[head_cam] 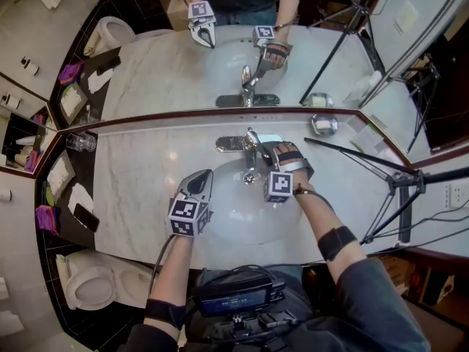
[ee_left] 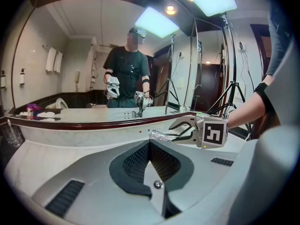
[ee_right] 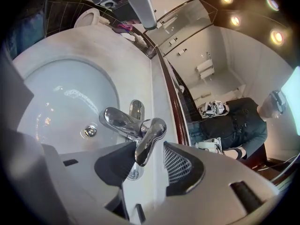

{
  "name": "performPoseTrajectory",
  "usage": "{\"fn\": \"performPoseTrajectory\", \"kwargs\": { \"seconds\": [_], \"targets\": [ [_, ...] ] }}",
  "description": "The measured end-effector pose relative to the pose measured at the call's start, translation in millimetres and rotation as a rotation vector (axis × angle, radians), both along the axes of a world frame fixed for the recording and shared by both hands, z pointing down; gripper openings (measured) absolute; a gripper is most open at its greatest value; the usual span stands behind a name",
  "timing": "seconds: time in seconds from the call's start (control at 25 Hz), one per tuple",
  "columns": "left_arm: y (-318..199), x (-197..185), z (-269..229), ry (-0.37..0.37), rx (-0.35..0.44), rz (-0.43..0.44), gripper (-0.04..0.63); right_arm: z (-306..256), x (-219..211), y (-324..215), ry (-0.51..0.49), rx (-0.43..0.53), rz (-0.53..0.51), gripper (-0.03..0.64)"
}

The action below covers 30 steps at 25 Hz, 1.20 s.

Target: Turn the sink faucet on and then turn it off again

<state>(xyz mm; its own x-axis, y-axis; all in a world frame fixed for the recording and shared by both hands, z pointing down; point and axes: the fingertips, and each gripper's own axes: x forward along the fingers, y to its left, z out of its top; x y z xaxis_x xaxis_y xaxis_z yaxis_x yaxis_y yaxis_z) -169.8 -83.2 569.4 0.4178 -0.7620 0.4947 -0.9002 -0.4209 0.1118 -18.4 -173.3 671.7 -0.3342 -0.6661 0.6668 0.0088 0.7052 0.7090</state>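
Straddling faucet lever point(ee_right: 150, 142), right gripper point(ee_right: 146, 150) spread; left gripper point(ee_left: 150, 146) closed at edge of basin point(head_cam: 238, 213)

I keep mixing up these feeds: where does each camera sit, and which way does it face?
Head view: on the person's head, facing steeply down at the sink; forearms, left tongs, right tongs show.
Left gripper view: on the left tongs, facing the mirror; shut jaws show.
Right gripper view: on the right tongs, facing the faucet lever between open jaws.
Shared: head and right gripper views show the faucet.
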Motion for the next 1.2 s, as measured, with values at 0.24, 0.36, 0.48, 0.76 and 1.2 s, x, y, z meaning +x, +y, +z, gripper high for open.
{"fn": "performPoseTrajectory", "kwargs": {
  "seconds": [0.24,0.36,0.48,0.76,1.2],
  "targets": [
    [-0.1,-1.8,6.8,0.006,-0.015,0.002,0.000,-6.3,-6.7,-10.9,-0.015,0.005,-0.009,0.197],
    [0.4,-0.7,10.8,0.007,-0.026,0.003,0.000,-17.9,-13.4,-11.6,-0.037,-0.018,-0.006,0.188],
    [0.4,1.9,12.8,0.008,-0.029,0.009,0.000,-16.6,-13.9,-11.2,-0.058,-0.053,0.020,0.173],
    [0.2,4.5,15.8,0.007,-0.034,0.012,0.000,-23.1,-18.0,-17.6,-0.069,-0.062,0.037,0.169],
    [1.6,1.8,18.6,0.011,-0.038,0.003,0.000,-32.6,-27.9,-30.7,-0.087,-0.105,0.047,0.168]
  ]
}}
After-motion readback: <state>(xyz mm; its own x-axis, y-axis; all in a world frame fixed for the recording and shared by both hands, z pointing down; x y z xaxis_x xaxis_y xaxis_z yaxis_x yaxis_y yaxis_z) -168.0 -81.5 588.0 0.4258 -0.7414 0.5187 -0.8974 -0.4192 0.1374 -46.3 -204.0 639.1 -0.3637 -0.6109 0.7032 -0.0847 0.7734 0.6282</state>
